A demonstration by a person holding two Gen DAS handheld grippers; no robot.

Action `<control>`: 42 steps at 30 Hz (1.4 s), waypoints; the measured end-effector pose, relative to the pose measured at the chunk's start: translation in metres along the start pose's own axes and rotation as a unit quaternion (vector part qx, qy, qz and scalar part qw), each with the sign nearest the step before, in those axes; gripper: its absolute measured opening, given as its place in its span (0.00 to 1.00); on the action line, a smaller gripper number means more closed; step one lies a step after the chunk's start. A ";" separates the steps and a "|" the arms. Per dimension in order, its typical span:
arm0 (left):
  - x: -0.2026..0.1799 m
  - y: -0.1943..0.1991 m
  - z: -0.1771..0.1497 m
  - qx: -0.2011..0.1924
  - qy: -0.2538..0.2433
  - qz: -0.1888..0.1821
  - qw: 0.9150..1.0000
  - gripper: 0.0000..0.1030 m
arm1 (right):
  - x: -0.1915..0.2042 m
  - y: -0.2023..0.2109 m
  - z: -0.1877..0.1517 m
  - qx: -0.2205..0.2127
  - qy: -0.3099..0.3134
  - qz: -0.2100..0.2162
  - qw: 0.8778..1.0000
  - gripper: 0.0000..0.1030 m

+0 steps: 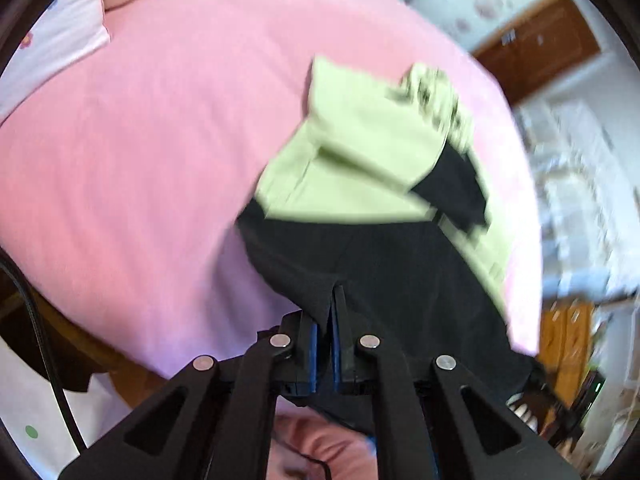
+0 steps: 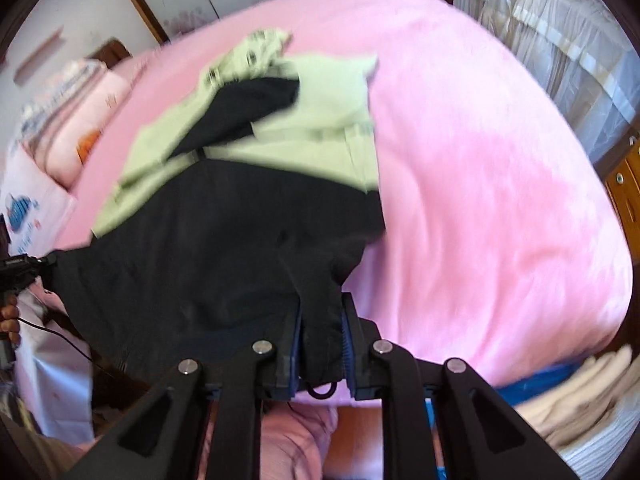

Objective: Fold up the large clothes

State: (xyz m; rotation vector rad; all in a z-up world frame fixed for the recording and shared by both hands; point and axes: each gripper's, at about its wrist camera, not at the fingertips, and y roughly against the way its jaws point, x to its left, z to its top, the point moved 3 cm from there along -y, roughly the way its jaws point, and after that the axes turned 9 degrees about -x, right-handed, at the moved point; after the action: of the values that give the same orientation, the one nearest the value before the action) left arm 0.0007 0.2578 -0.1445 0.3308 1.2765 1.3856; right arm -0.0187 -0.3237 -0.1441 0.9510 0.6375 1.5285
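A black garment (image 1: pixel 380 268) hangs stretched over the pink bed (image 1: pixel 140 140); it also shows in the right wrist view (image 2: pixel 208 240). My left gripper (image 1: pixel 329 304) is shut on its near edge. My right gripper (image 2: pixel 322 320) is shut on a bunched corner of the same garment, with a cord loop hanging below. A light green garment (image 1: pixel 360 148) lies crumpled on the bed beyond the black one, with a black sleeve (image 1: pixel 456 188) across it; it also shows in the right wrist view (image 2: pixel 320 120). Both views are motion-blurred.
Pillows (image 1: pixel 52 48) lie at the head of the bed, also in the right wrist view (image 2: pixel 80 128). A wooden cabinet (image 1: pixel 540 44) and white drapery (image 2: pixel 560 40) stand beyond the bed. Folded beige cloth (image 2: pixel 580 408) sits at the lower right. The left gripper's hand (image 2: pixel 10 316) shows at the left edge.
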 end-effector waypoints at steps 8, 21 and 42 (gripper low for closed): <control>-0.050 -0.012 0.097 -0.063 0.060 0.004 0.996 0.03 | 0.000 -0.031 0.128 -0.051 -0.014 0.038 0.998 0.16; -0.077 -0.165 0.206 -0.054 0.042 0.099 0.993 0.05 | -0.037 -0.194 0.249 0.003 -0.074 0.038 0.997 0.16; -0.073 -0.234 0.238 0.056 0.037 -0.014 0.998 0.57 | -0.037 -0.214 0.248 -0.031 -0.019 0.001 0.999 0.77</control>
State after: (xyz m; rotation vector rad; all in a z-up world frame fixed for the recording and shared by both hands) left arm 0.3357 0.2515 -0.2132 0.3381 1.4180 1.3160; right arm 0.3056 -0.3484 -0.1997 0.9318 0.5606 1.5191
